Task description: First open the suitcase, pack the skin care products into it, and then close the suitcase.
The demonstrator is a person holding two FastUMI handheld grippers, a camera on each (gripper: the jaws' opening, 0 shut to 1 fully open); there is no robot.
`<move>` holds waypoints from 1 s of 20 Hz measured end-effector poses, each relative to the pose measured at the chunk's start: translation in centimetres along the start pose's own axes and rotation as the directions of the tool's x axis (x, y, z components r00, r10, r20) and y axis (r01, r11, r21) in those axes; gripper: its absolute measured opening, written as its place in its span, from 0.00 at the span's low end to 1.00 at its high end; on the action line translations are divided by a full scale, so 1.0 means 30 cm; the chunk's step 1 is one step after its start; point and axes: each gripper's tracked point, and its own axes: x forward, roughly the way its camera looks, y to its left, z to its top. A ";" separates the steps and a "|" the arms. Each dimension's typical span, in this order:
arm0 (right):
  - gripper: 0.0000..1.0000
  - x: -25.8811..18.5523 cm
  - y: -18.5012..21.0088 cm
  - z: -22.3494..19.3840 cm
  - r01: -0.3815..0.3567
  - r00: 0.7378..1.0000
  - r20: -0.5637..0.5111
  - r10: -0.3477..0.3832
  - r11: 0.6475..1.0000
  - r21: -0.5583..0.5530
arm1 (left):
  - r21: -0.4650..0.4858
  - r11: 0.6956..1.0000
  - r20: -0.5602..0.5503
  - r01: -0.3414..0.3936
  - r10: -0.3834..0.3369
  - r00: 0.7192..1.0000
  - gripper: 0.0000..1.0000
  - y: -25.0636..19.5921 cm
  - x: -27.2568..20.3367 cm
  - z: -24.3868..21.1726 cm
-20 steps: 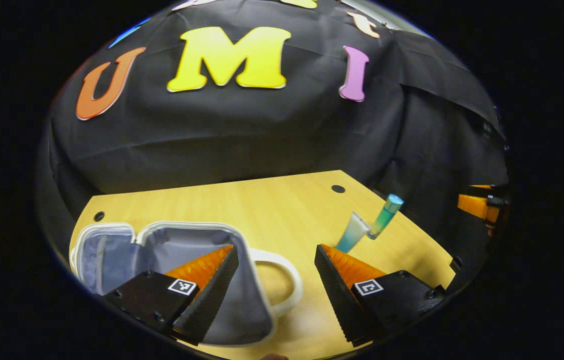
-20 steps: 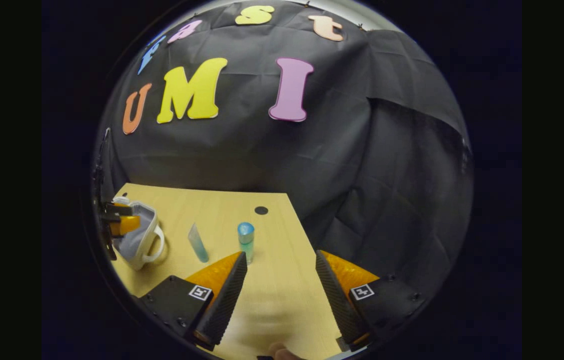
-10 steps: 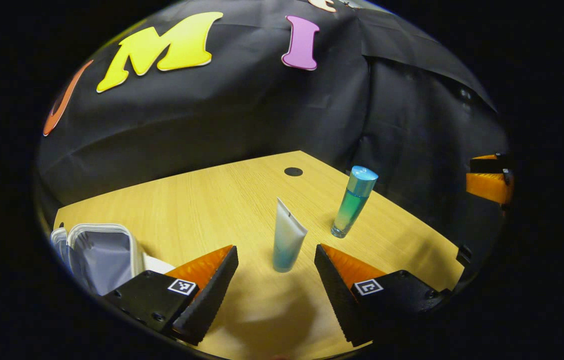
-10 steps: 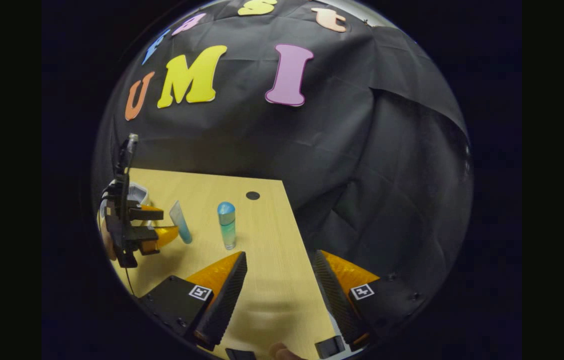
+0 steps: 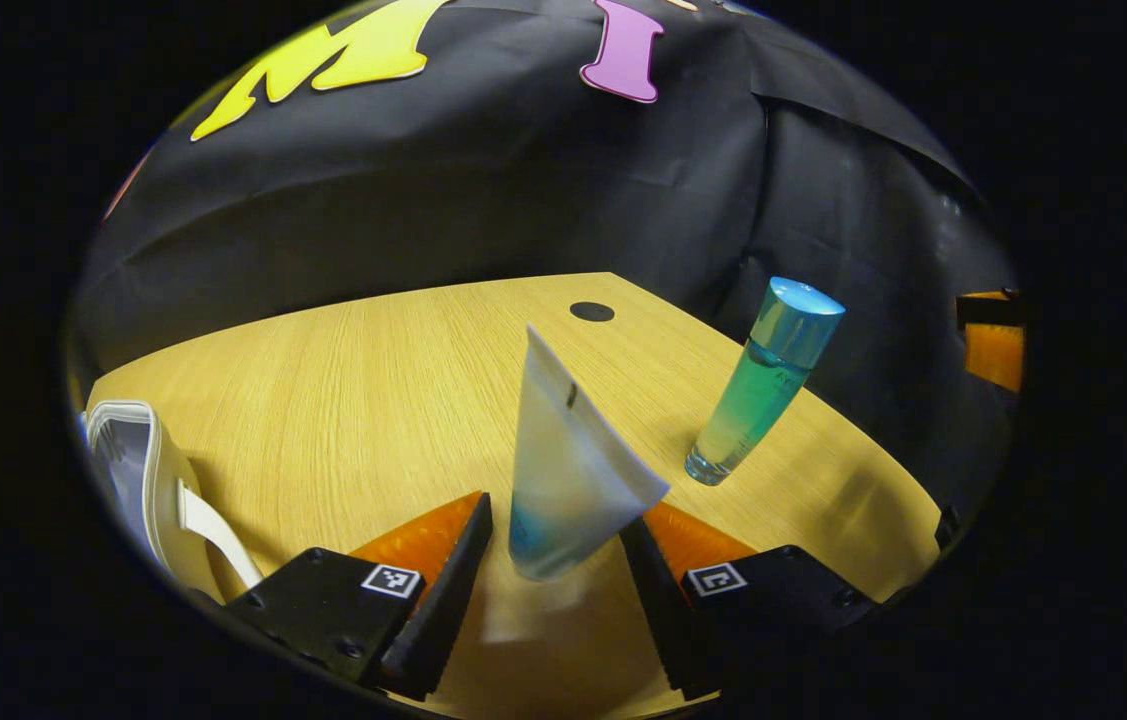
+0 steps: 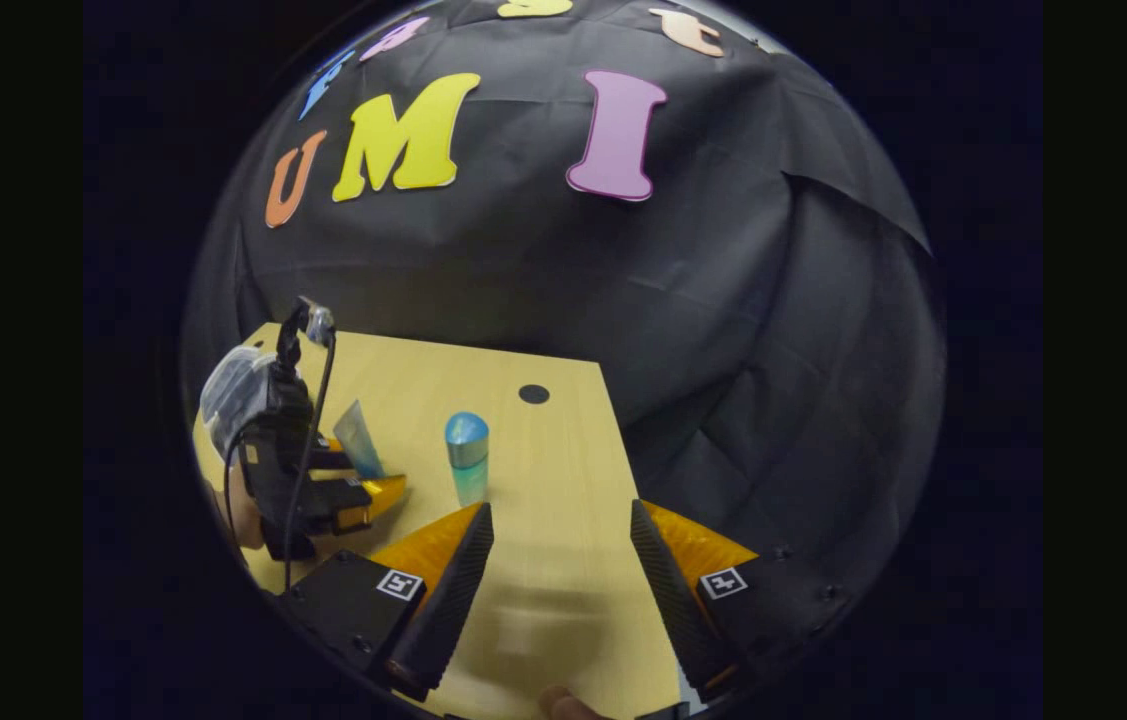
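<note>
A pale tube with a blue bottom stands on the wooden table, between the fingers of my left gripper. The jaws stand open on either side of it, and its right edge overlaps the right finger. A green-blue bottle with a blue cap stands further right. The open suitcase, white-rimmed with grey lining, lies at the far left. In the right gripper view my right gripper hangs open over the table's near edge, with nothing in it. The bottle is just beyond its left finger, the tube and left gripper further left.
The table ends at a right edge close to the bottle, with the black cloth wall behind. A dark round hole sits near the far corner. A hand holds the left gripper. The suitcase handle points toward me.
My left gripper swung right from the suitcase and came forward until the tube stands between its fingers. The right gripper has barely moved and stays open.
</note>
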 end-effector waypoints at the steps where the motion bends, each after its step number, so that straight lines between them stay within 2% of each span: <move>1: 0.82 0.023 0.027 0.014 -0.022 1.000 0.004 0.022 1.000 0.007 | 0.004 1.000 -0.006 0.003 -0.003 1.000 0.75 0.003 -0.002 -0.001; 2: 0.82 0.042 0.054 0.032 -0.039 0.999 0.014 0.039 0.999 0.008 | 0.004 1.000 -0.019 -0.007 0.007 1.000 0.71 0.002 -0.003 -0.009; 4: 0.82 0.077 0.115 0.077 -0.074 0.996 0.039 0.074 0.997 -0.004 | 0.001 0.995 -0.019 -0.102 0.102 0.995 0.49 0.047 0.002 -0.010; 5: 0.82 0.096 0.134 0.091 -0.079 0.996 0.049 0.080 0.997 -0.016 | -0.023 0.996 -0.031 -0.088 0.087 0.996 0.36 0.023 -0.012 -0.019; 6: 0.82 0.107 0.151 0.101 -0.085 0.995 0.055 0.086 0.996 -0.023 | -0.035 0.995 -0.038 -0.089 0.088 0.995 0.42 0.010 -0.032 -0.021; 8: 0.81 0.128 0.174 0.111 -0.092 0.994 0.060 0.093 0.996 -0.015 | -0.052 0.988 -0.021 -0.143 0.142 0.990 0.42 0.040 -0.084 -0.007; 9: 0.80 0.135 0.198 0.114 -0.117 0.992 0.057 0.117 0.993 0.001 | -0.062 0.986 -0.014 -0.153 0.153 0.988 0.47 0.047 -0.115 -0.002; 10: 0.80 0.140 0.219 0.115 -0.135 0.989 0.058 0.134 0.991 0.014 | -0.067 0.977 -0.011 -0.201 0.201 0.980 0.41 0.081 -0.152 0.003; 11: 0.80 0.142 0.233 0.119 -0.145 0.988 0.056 0.144 0.989 0.010 | -0.067 0.956 -0.007 -0.287 0.287 0.958 0.41 0.138 -0.194 0.001; 12: 0.79 0.145 0.242 0.120 -0.142 0.988 0.056 0.143 0.990 -0.007 | -0.074 0.922 -0.001 -0.380 0.381 0.925 0.41 0.199 -0.240 0.001; 13: 0.80 0.139 0.240 0.132 -0.136 0.989 0.059 0.137 0.990 -0.021 | -0.106 0.920 -0.004 -0.378 0.380 0.925 0.41 0.219 -0.266 -0.007; 14: 0.80 0.133 0.247 0.145 -0.145 0.987 0.070 0.146 0.989 -0.011 | -0.139 0.933 -0.016 -0.333 0.334 0.942 0.40 0.202 -0.279 -0.013; 15: 0.80 0.136 0.254 0.155 -0.147 0.986 0.078 0.146 0.989 0.000 | -0.151 0.937 -0.015 -0.316 0.317 0.948 0.45 0.196 -0.306 -0.017; 16: 0.79 0.147 0.249 0.149 -0.138 0.988 0.069 0.138 0.990 0.005 | -0.143 0.944 -0.012 -0.297 0.299 0.954 0.40 0.185 -0.334 -0.006; 17: 0.80 0.159 0.253 0.138 -0.134 0.990 0.053 0.133 0.991 0.010 | -0.131 0.953 -0.001 -0.272 0.274 0.962 0.40 0.164 -0.367 0.008; 20: 0.80 0.225 0.282 0.119 -0.117 0.993 0.026 0.116 0.992 0.045 | -0.082 0.963 0.041 -0.258 0.262 0.964 0.40 0.126 -0.487 0.064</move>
